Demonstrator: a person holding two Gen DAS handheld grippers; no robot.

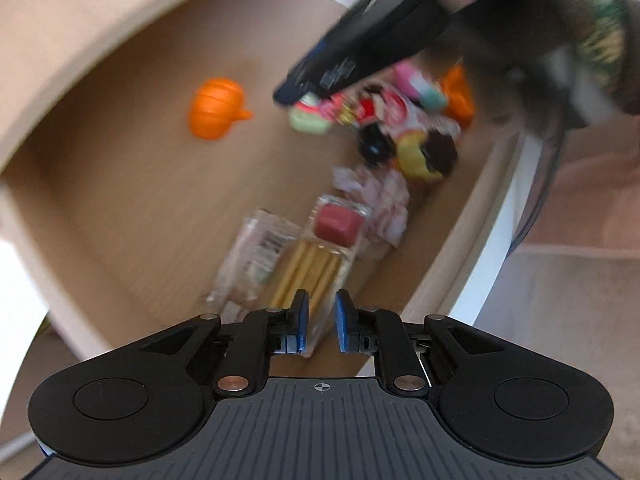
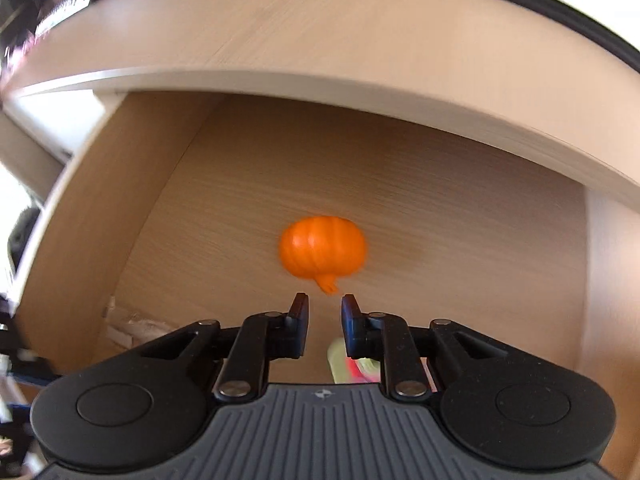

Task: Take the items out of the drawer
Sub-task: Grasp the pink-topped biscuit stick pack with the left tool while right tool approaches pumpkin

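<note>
A wooden drawer (image 1: 120,184) stands pulled out. An orange toy pumpkin (image 1: 218,107) lies alone on its floor; in the right wrist view the pumpkin (image 2: 322,249) sits just ahead of my right gripper (image 2: 325,309), which is open and empty, its stem pointing at the gap. My left gripper (image 1: 321,312) is open and empty above a clear packet of yellow sticks (image 1: 312,272). A red block in clear wrap (image 1: 336,224) and a heap of small colourful toys (image 1: 400,128) lie further in. The right gripper's dark body (image 1: 360,40) reaches in from the upper right.
The drawer's side wall (image 2: 92,216) rises at the left and the cabinet front edge (image 2: 320,92) overhangs the back. A white drawer rim (image 1: 492,248) borders beige carpet (image 1: 580,280). A green-pink toy (image 2: 352,368) shows under the right gripper.
</note>
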